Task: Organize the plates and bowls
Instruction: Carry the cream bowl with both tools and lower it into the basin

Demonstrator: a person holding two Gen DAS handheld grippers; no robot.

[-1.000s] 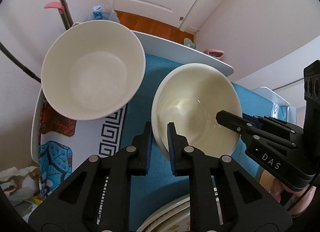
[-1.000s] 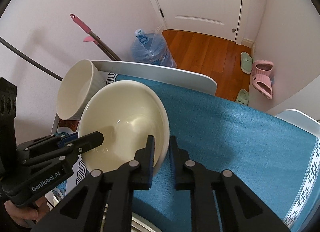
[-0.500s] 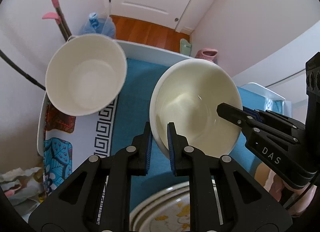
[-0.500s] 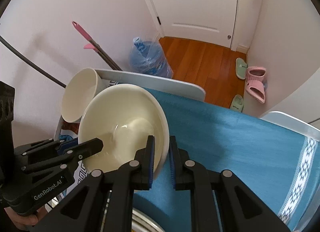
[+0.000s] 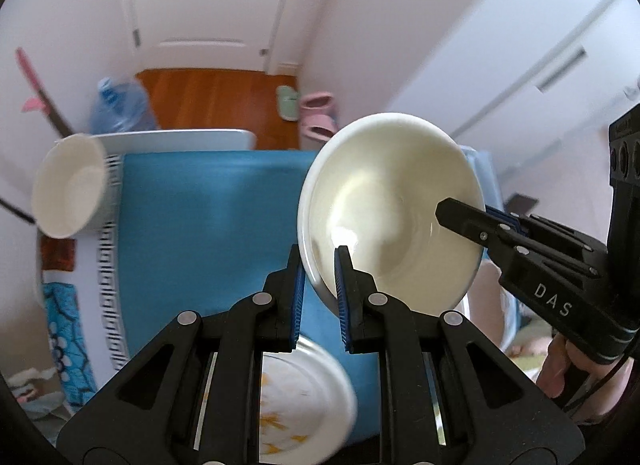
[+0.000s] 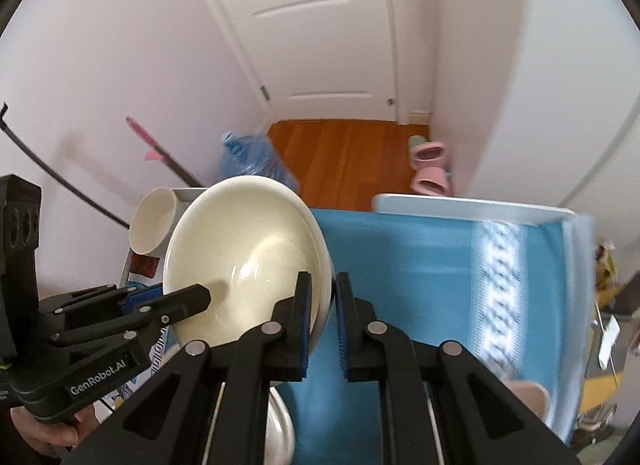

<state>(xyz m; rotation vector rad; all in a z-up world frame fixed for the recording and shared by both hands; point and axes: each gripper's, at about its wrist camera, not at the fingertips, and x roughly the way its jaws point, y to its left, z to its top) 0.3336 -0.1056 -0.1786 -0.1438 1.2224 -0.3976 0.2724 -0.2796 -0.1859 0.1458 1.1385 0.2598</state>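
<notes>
A cream bowl (image 5: pixel 390 205) is held in the air above the blue-clothed table (image 5: pixel 208 205) by both grippers. My left gripper (image 5: pixel 319 265) is shut on its near-left rim. My right gripper (image 6: pixel 321 293) is shut on the opposite rim; the bowl also shows in the right wrist view (image 6: pixel 244 249). A taller white bowl (image 5: pixel 68 189) stands at the table's far left corner, also in the right wrist view (image 6: pixel 154 225). A plate with yellow marks (image 5: pixel 304 397) lies below the left gripper near the front edge.
A water jug (image 6: pixel 252 157), a pink-handled mop (image 6: pixel 160 149) and slippers (image 6: pixel 430 165) are on the wooden floor beyond the table. A white door (image 6: pixel 320 25) is behind. A patterned cloth (image 5: pixel 60 305) hangs at the table's left side.
Both grippers have lifted the cream bowl higher and carried it right, away from the taller white bowl. The view has tilted up toward the door, and more of the plate shows below.
</notes>
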